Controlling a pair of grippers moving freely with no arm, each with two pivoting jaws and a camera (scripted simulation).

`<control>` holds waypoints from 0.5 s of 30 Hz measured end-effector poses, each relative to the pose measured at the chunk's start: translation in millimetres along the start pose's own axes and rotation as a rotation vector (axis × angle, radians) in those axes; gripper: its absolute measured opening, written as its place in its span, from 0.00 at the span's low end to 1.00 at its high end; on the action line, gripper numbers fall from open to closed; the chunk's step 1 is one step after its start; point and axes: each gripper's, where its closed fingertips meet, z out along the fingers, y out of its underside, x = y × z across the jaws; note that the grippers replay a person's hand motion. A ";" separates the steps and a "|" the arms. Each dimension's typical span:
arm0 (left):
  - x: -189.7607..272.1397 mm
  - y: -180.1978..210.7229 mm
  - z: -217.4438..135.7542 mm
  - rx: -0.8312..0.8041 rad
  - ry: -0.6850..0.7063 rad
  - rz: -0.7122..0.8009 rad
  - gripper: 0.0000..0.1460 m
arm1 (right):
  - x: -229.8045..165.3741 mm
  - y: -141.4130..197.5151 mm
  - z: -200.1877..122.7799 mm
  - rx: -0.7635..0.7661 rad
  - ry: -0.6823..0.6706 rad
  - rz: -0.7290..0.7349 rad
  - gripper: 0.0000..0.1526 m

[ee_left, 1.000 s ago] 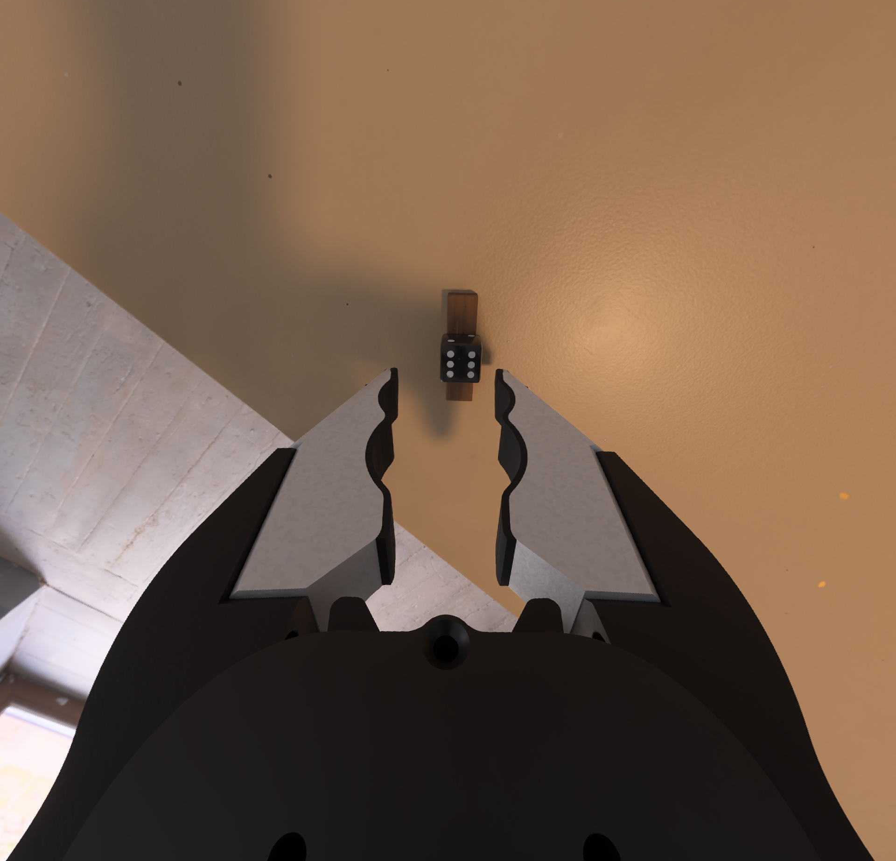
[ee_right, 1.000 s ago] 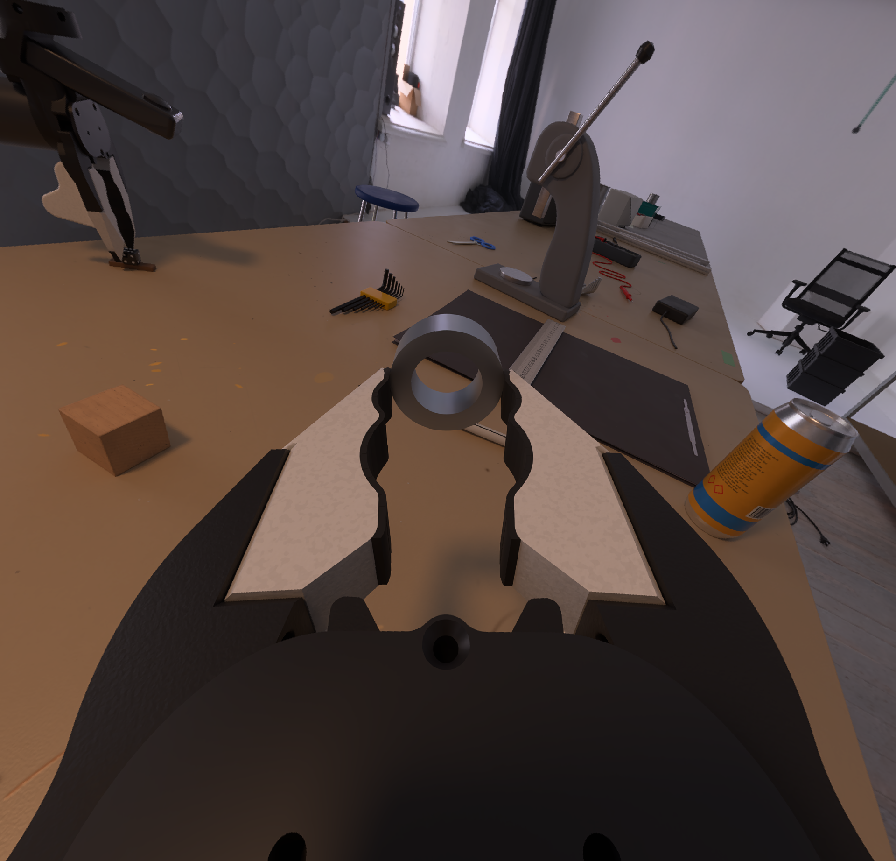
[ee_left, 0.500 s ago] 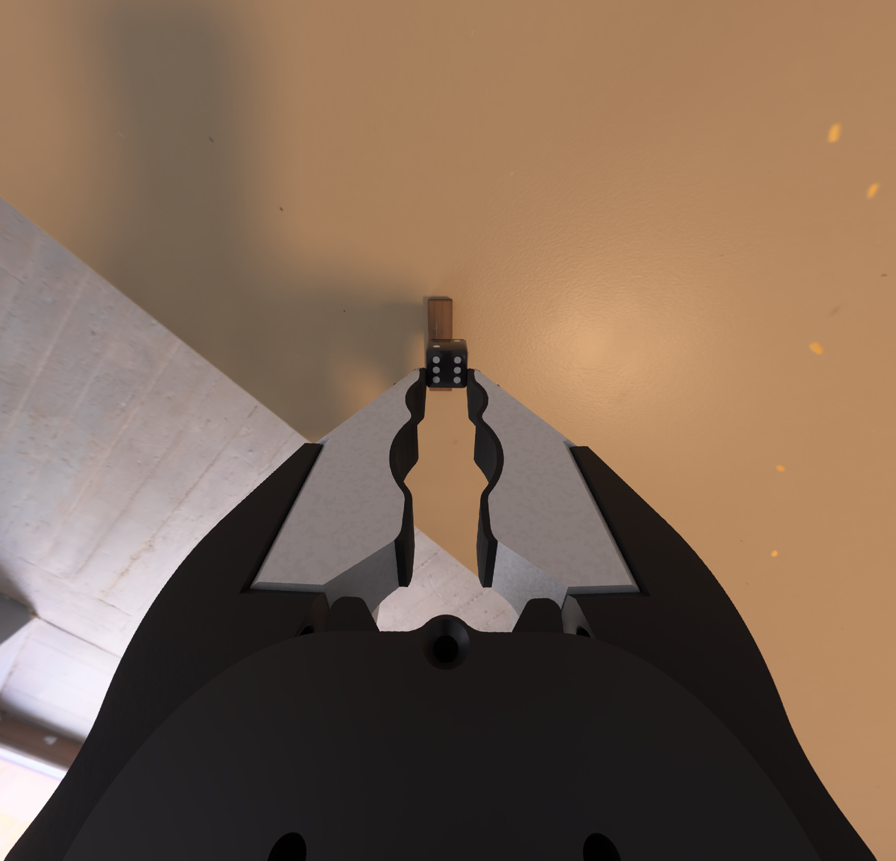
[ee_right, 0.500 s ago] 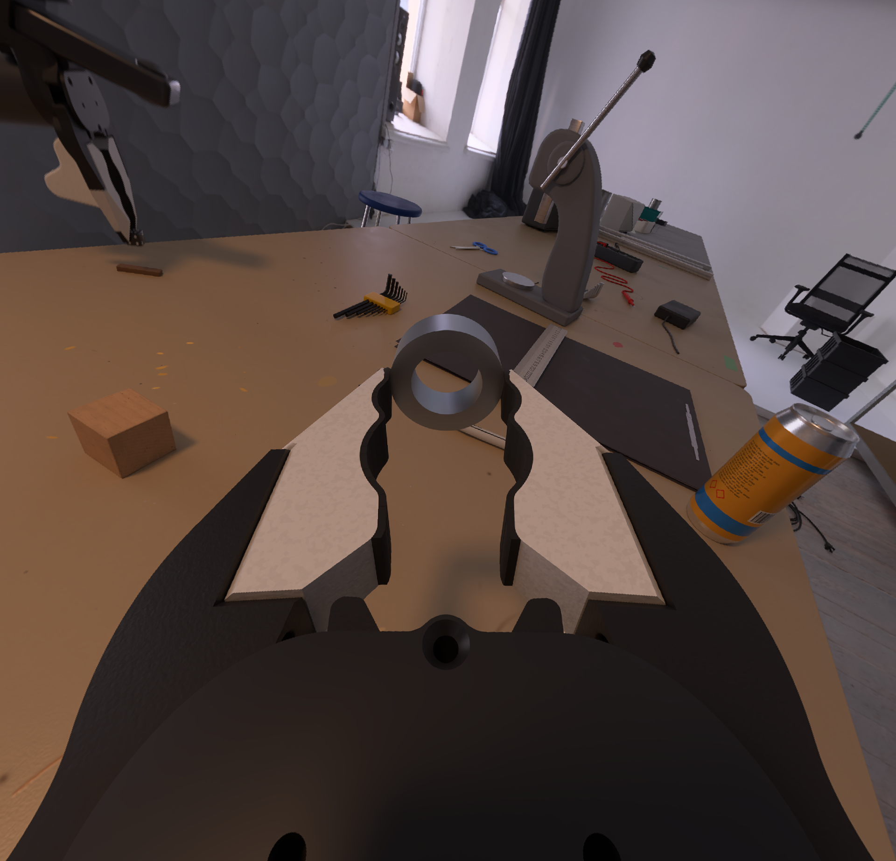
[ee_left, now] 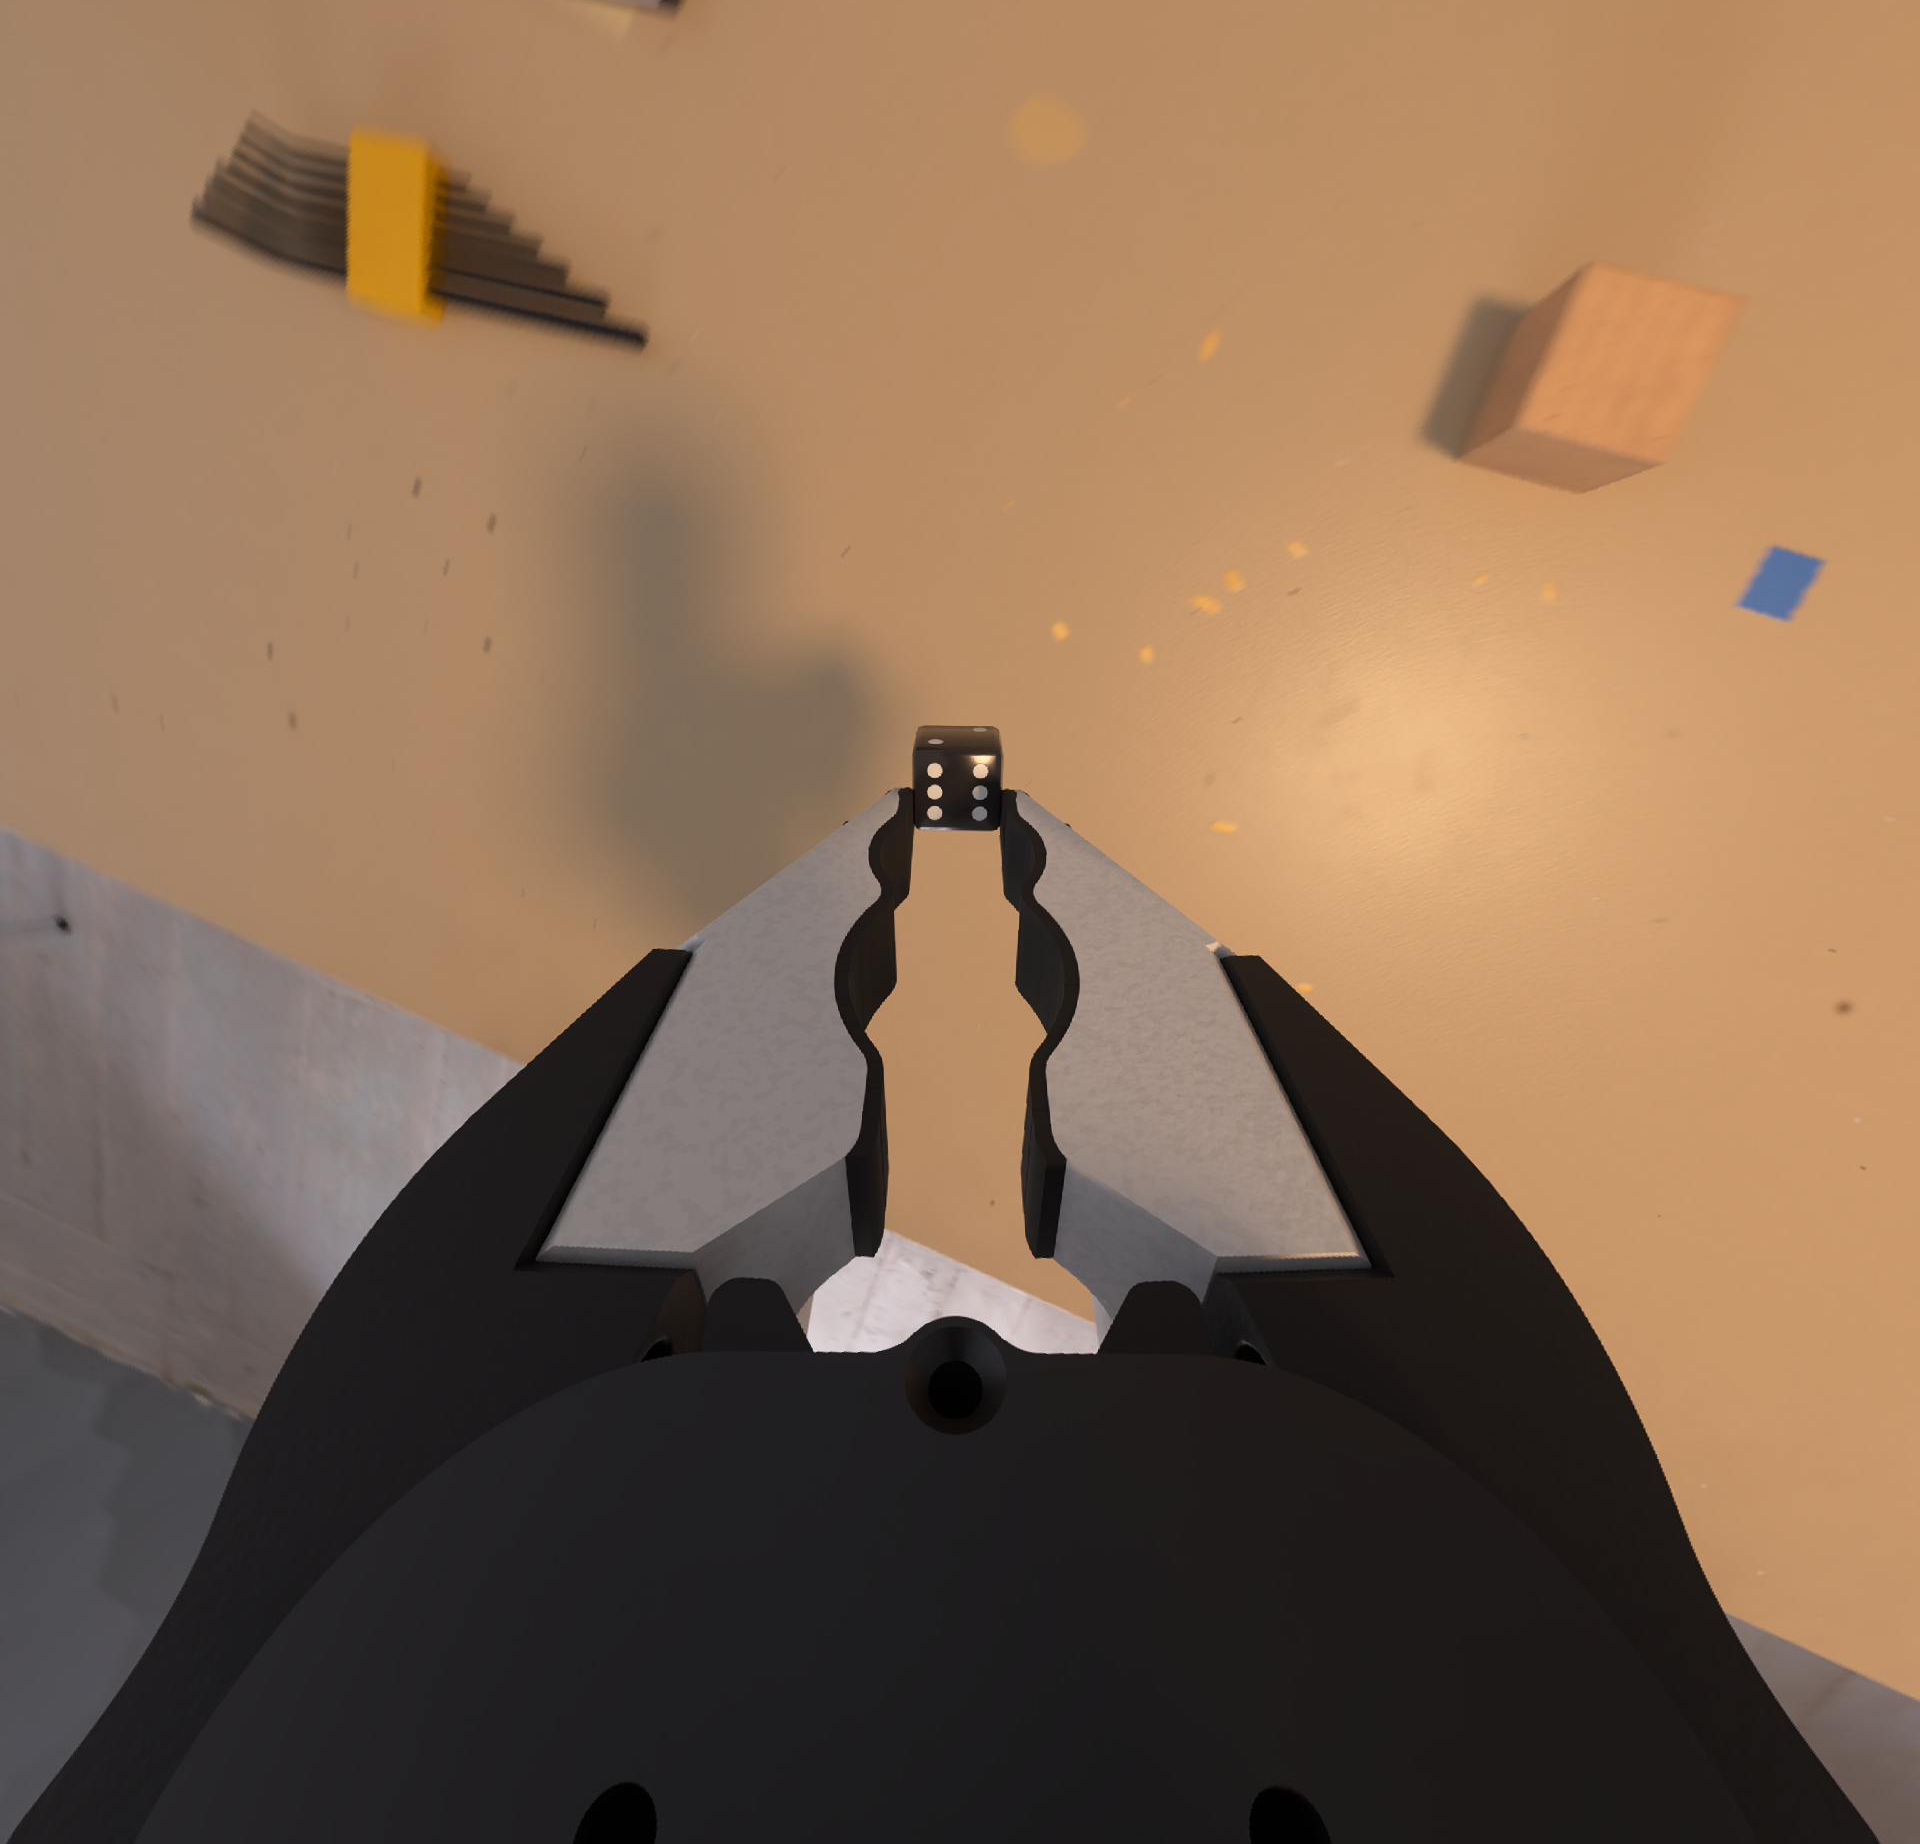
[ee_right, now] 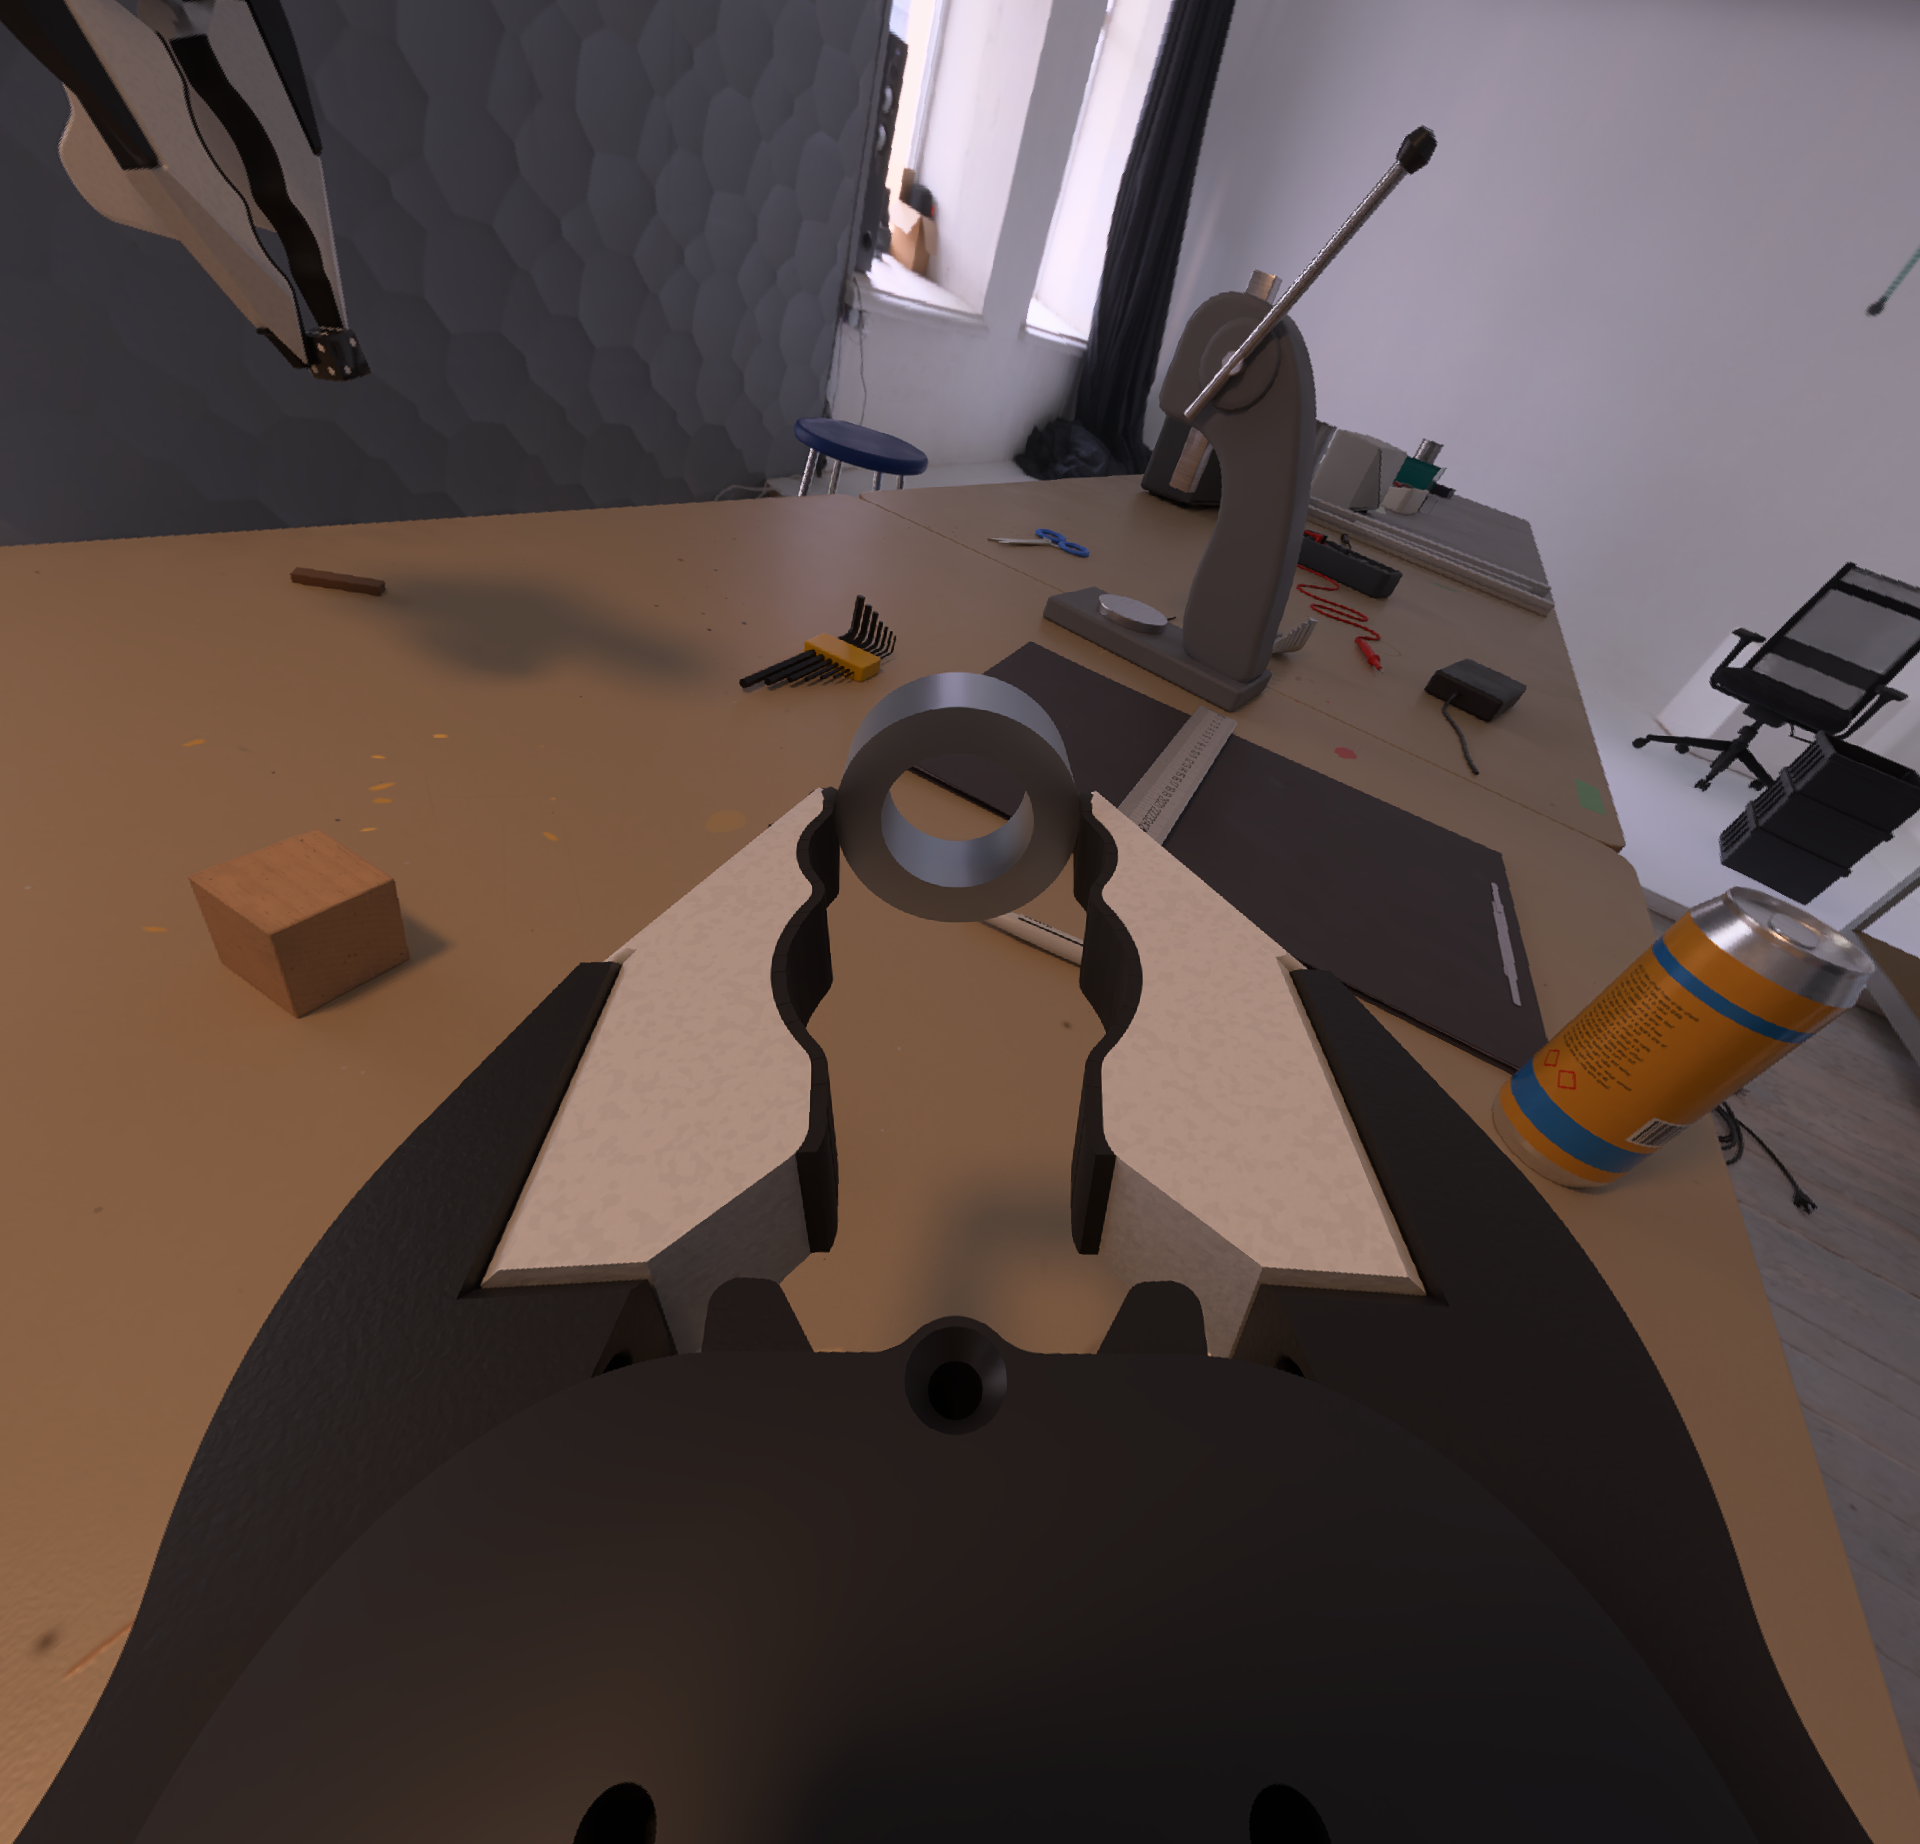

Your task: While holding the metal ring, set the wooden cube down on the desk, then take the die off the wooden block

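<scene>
Both task steps look done, judging by how things lie. Biggest change — the left gripper [ee_left: 957,826] has risen well clear of the table [ee_left: 1455,859] and swung round: half a second ago its view showed the die on the block with bare tabletop behind; now the die [ee_left: 957,789] is pinched at the very tips of the fingers [ee_left: 790,1015], high in the air, and the hex keys [ee_left: 405,236] and cube [ee_left: 1590,392] have come into view below, blurred by motion. So the die is off the block. The cube sits alone on the table, in neither gripper.

Right gripper [ee_right: 957,838] has not budged — its fingers [ee_right: 686,1046] stay clamped on the ring [ee_right: 957,823], held just above the table, hole facing the camera.

Views differ. Right wrist view alone shows the block [ee_right: 338,580], a thin dark strip lying flat far back on the table with nothing on it, and the left gripper [ee_right: 338,352] up at top left with the die [ee_right: 338,352] at its tip, well above the block. Left wrist view alone shows the six-pip face and how shallow the grip is: only the tips touch the die. It does not show the block or ring.
</scene>
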 end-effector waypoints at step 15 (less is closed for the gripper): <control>151.6 -116.6 59.1 0.014 0.159 0.435 0.11 | -5.6 3.1 3.4 -0.009 -0.023 -0.010 0.30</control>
